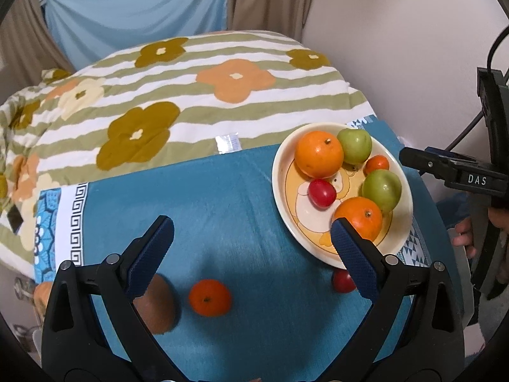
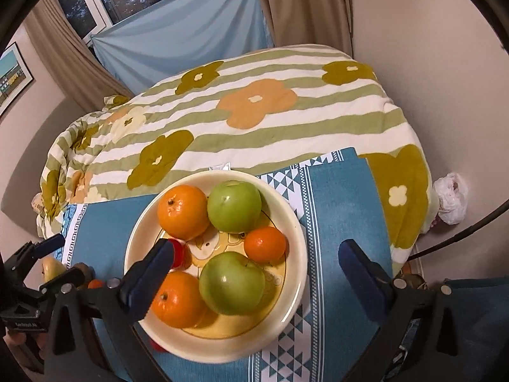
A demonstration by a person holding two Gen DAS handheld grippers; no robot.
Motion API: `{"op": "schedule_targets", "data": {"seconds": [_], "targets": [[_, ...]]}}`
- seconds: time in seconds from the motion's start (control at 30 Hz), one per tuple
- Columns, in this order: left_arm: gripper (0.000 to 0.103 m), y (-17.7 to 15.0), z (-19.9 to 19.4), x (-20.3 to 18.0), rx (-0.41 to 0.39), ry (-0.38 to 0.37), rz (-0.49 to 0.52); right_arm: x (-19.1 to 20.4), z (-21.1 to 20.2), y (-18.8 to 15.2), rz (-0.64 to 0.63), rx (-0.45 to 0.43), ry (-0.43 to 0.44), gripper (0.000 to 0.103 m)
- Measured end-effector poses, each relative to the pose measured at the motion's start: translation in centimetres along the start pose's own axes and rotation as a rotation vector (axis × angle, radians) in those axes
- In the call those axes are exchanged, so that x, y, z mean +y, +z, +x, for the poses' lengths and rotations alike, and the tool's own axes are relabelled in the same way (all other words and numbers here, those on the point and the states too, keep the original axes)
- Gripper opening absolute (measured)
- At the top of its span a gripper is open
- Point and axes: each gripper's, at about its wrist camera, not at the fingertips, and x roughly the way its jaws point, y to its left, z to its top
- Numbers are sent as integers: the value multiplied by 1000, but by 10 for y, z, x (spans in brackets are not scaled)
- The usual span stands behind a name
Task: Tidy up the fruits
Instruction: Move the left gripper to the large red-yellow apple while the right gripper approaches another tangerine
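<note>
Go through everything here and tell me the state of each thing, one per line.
Left gripper: open, nothing between its fingers.
Right gripper: open, empty, over the plate.
Plate: upright, holds six fruits.
Small orange: loose on the blue cloth, outside the plate.
Kiwi: on the cloth, outside the plate.

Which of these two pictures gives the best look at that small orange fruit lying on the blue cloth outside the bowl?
The left wrist view. There the small orange fruit lies whole and unblocked on the blue cloth. In the right wrist view only a sliver of it peeks out at the left edge, behind that hand-held gripper's frame.
</note>
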Motion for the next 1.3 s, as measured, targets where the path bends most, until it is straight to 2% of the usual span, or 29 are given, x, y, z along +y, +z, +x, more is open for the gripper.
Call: {"op": "schedule_targets", "data": {"seconds": [0.2, 0.37, 0.77, 0.97, 1.13, 1.3], "targets": [[103, -6, -29, 0, -47, 11, -13, 2, -26, -10, -8, -5, 6, 103], [103, -17, -60, -1, -83, 26, -26, 15, -55, -24, -76, -17, -24, 103], [103, -76, -145, 4, -166, 111, -108, 51, -105, -68, -184, -42, 19, 103], [103, -116, -182, 27, -184, 195, -180, 82, -114, -82, -226, -47, 74, 103], [103, -132, -193, 57, -192, 236, -221, 110, -112, -90, -247, -63, 70, 103], [103, -136, -188, 95, -178, 261, -220, 142, -91, -95, -260, -36, 54, 103]]}}
